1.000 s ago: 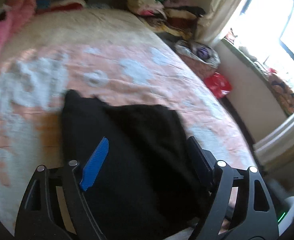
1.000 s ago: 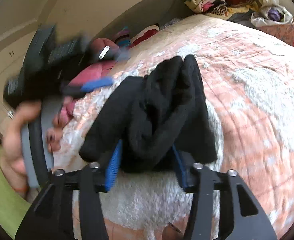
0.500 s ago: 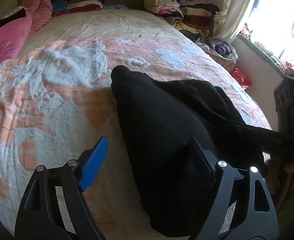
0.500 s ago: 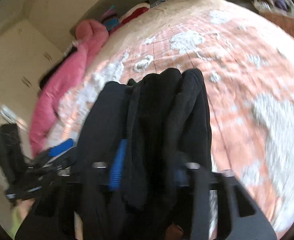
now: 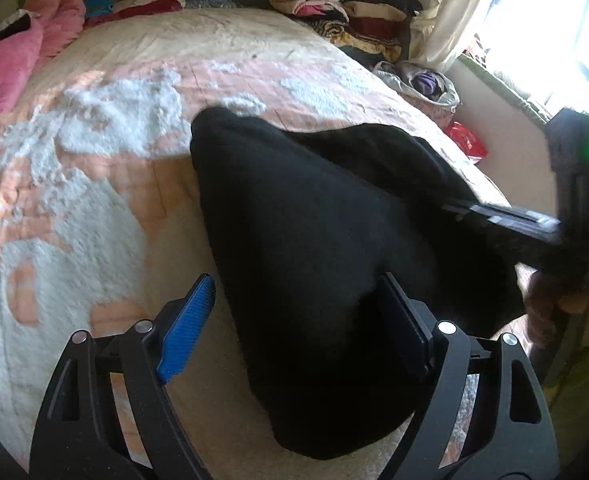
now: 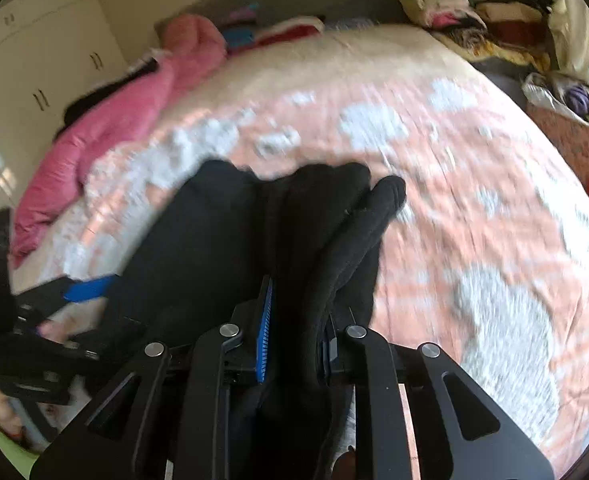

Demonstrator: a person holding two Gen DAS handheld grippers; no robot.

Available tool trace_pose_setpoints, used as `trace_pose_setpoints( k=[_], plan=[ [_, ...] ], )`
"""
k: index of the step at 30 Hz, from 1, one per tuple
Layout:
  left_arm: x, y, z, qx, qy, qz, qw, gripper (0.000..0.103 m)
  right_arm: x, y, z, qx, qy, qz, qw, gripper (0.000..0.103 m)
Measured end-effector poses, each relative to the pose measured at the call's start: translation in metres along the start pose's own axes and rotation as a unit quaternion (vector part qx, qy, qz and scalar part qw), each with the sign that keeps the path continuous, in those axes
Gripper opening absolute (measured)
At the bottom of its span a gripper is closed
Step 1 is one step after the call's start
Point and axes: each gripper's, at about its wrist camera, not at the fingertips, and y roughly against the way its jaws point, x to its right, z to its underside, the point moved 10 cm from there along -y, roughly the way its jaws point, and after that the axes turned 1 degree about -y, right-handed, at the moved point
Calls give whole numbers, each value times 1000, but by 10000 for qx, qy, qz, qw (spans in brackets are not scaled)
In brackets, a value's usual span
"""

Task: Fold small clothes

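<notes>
A wide bed covered by a peach-and-white tufted quilt fills most of the room. A fluffy pink blanket lies bunched along its left edge. At the far right corner of the bed, stacks of folded clothes in mixed colours rest against the wall. Beside them hangs a cream curtain, next to a bright window that floods the right side with daylight. Cream wardrobe doors with dark handles stand on the left. A red plastic bag sits below the window.
</notes>
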Motion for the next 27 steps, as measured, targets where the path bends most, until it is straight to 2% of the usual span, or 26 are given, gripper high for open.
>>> trace_pose_setpoints(
  k=[5,12,14,17,20,21,23,27],
  plan=[
    [2,0,3,18,-55,-48,10000,76,13,-1,10,114,-515,-93,9986,30],
    [1,7,7,72,-85,-100,9999,76,10,29,22,313,-519,64,9981,39],
    [1,9,8,84,-86,-107,9999,76,9,36,27,350,-515,113,9980,44],
    [2,12,9,102,-98,-125,9998,78,5,45,37,308,-617,0,9976,50],
    [2,15,11,109,-107,-112,9998,79,-1,54,46,267,-632,-118,9976,51],
    [3,16,12,112,-111,-106,9998,79,-2,55,49,237,-617,-129,9977,49],
    [5,16,15,100,-104,-92,9999,79,-5,53,57,143,-600,-116,9980,14],
    [8,22,20,125,-114,-63,9998,81,-3,55,62,214,-601,48,9979,14]
  ],
)
